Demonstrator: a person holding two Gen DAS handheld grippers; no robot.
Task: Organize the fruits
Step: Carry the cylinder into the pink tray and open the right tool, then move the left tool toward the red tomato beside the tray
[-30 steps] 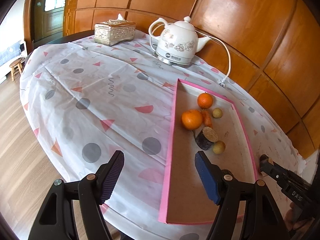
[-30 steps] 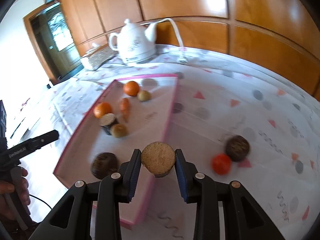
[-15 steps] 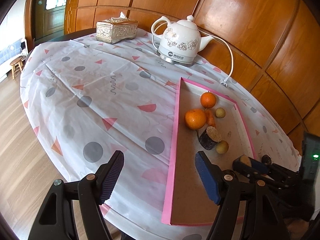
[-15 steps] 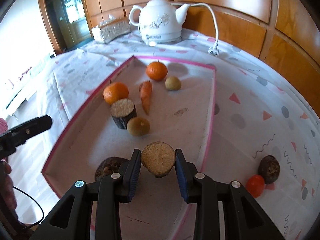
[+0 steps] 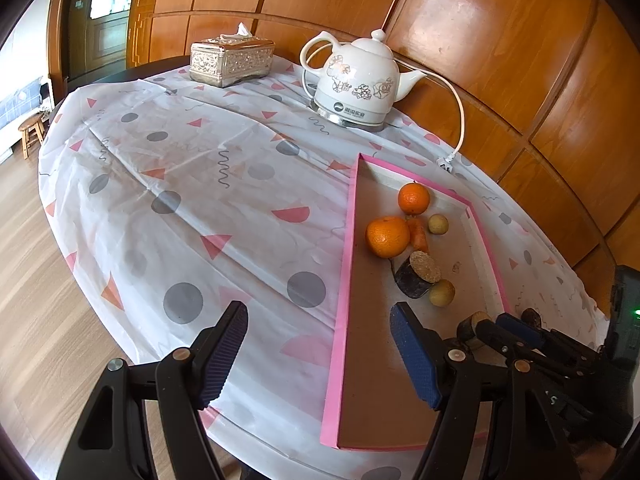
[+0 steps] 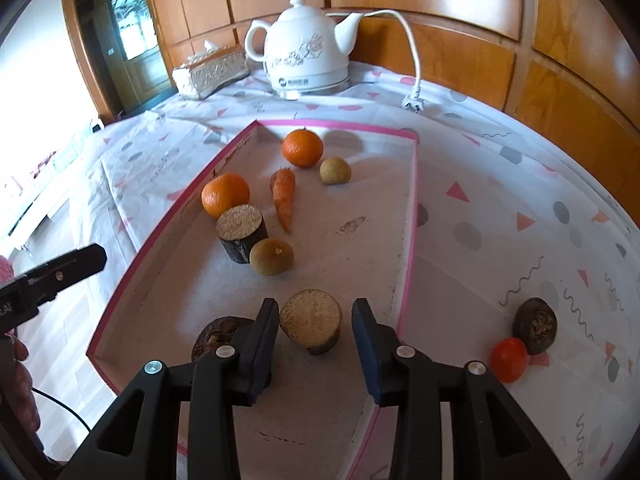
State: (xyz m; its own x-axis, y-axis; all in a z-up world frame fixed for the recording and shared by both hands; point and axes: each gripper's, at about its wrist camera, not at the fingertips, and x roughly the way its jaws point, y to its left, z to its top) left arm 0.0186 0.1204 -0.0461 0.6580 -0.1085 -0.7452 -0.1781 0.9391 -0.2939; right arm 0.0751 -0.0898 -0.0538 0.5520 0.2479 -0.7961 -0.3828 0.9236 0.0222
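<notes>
The right gripper [image 6: 315, 330] has just been opening its jaws; the stubby brown cork-topped cylinder [image 6: 311, 321] sits between them, unpinched, on the pink-rimmed cardboard tray [image 6: 407, 216] on the desk. The left gripper [image 5: 318, 356] hangs over the tray's edge, jaws apart, empty.

The table [image 5: 120, 80] is round and dark, covered by a white tablecloth [image 5: 208, 208] printed with grey dots and pink triangles. Directly on the cloth stand a silver tissue box [image 5: 232, 62] and a white kettle [image 5: 358, 80] at the far edge; the kettle's cord ends in a loose plug [image 6: 414, 102]. A pink-rimmed tray [image 6: 412, 216] lies nearer. Beside the tray's right wall, a small red fruit [image 6: 508, 359] touches a dark brown fruit [image 6: 535, 325].
</notes>
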